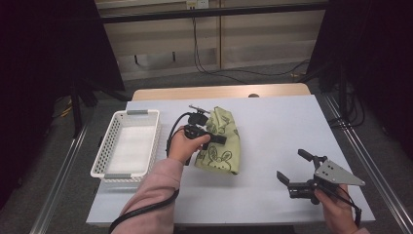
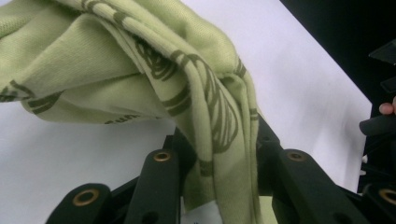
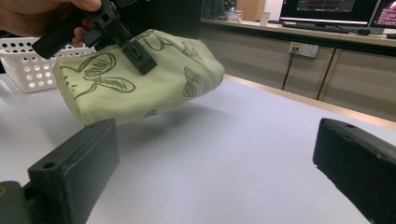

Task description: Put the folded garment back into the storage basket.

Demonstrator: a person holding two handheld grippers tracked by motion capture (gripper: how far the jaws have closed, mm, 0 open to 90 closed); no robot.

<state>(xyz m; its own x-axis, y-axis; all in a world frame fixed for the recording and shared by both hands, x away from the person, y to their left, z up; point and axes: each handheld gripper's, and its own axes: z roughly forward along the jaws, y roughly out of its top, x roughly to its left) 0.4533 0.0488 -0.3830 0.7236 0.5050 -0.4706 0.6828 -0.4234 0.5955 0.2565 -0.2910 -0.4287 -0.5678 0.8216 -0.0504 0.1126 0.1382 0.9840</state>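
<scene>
A light green cloth (image 1: 225, 157) printed with dark bunny outlines lies folded mid-table, right of the basket. My left gripper (image 1: 220, 139), held in a hand with a pink sleeve, is shut on a fold of it. Up close the cloth (image 2: 140, 60) runs down between the jaws of the left gripper (image 2: 222, 136). In the right gripper view the cloth (image 3: 154, 88) hangs bunched and partly raised off the table under the left gripper (image 3: 135, 56). My right gripper (image 1: 292, 165) rests near the table's front right, open and holding nothing. Its own camera sees the right gripper (image 3: 217, 156) with jaws far apart.
A white perforated basket (image 1: 104, 151) stands at the table's left side, with nothing in it; its wall shows behind the cloth as the basket (image 3: 28, 65). The white table sheet (image 1: 277, 122) stretches bare between the cloth and the right gripper. Cables hang at the back wall.
</scene>
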